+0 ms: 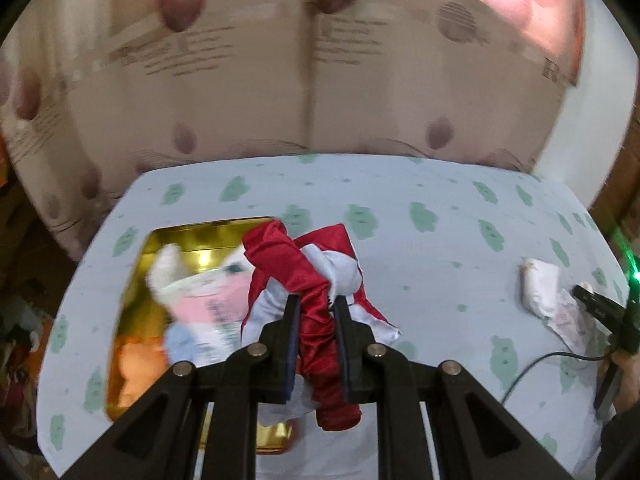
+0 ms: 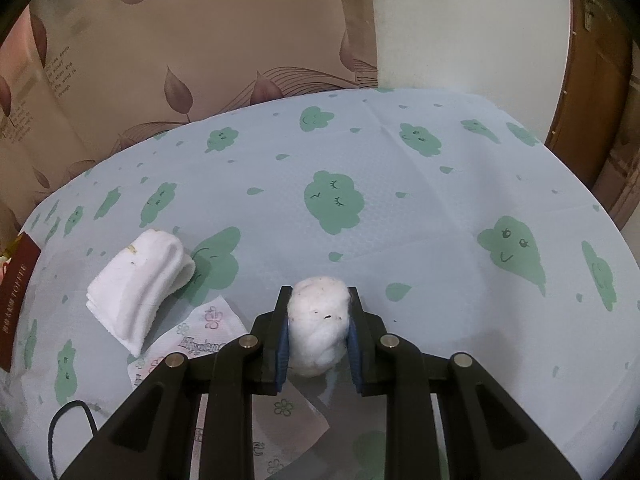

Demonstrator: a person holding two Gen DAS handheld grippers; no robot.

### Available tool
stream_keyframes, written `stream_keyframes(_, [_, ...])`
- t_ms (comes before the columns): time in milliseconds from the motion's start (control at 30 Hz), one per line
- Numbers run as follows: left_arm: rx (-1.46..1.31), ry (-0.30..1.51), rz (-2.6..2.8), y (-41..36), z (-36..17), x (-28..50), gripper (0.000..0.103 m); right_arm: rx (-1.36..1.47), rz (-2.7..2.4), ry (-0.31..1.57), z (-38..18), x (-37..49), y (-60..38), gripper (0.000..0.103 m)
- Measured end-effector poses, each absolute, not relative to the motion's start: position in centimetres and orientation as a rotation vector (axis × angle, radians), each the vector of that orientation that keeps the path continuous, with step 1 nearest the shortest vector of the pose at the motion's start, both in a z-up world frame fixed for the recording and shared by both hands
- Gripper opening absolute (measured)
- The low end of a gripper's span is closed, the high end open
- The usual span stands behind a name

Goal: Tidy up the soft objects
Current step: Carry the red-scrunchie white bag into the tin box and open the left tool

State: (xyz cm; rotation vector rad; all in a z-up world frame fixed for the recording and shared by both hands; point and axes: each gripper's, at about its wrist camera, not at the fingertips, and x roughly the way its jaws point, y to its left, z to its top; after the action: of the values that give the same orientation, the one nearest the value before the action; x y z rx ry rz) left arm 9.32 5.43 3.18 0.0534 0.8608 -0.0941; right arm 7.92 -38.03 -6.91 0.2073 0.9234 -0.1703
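Left gripper (image 1: 316, 304) w/ fingers clamped on a limp, slippery red-and-white cloth (image 1: 304, 276) bunched just right of the gold tray (image 1: 188, 236), right gripper (image 2: 319, 294) squeezing a light, squashy cotton ball (image 2: 318, 328) near-centre over the surface (image 2: 400, 200) — I'd pinch mid-bundle.

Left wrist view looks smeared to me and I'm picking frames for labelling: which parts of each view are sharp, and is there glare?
Left wrist view: wallpaper and the gold tray with its contents are motion-blurred, the tool and red cloth are crisp, with glare on the tray's gold floor. Right wrist view: sharp throughout, cotton ball and folded towel clear, even light; both bend at the edges.
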Motion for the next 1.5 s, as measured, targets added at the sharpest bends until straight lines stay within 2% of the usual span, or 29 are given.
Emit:
stream_keyframes(500, [-0.009, 0.877, 0.101, 16.7, 2.7, 8.8, 0.016, 0.236, -0.206, 0.912, -6.8, 7.5, -38.7, 0.022])
stream_keyframes(1033, [-0.036, 0.910, 0.094, 18.6, -0.9, 10.8, 0.017, 0.226, -0.214, 0.916, -6.8, 7.5, -38.7, 0.022])
stream_keyframes(1100, [-0.045, 0.911, 0.104, 18.9, -1.1, 11.0, 0.021, 0.223, -0.217, 0.916, -6.8, 7.5, -38.7, 0.022])
stream_keyframes(1167, [-0.050, 0.909, 0.097, 19.3, -1.3, 11.1, 0.031, 0.221, -0.216, 0.917, -6.8, 7.6, -38.7, 0.022])
stream_keyframes(1300, [-0.073, 0.937, 0.070, 19.8, -1.4, 10.9, 0.043, 0.207, -0.222, 0.921, -6.8, 7.7, -38.6, 0.022])
stream_keyframes(1367, [-0.079, 0.933, 0.059, 20.0, -1.2, 10.7, 0.054, 0.196, -0.226, 0.922, -6.8, 7.7, -38.5, 0.022])
stream_keyframes(1500, [-0.083, 0.902, 0.033, 20.1, -0.1, 9.7, 0.058, 0.184, -0.236, 0.917, -6.8, 7.7, -38.3, 0.022])
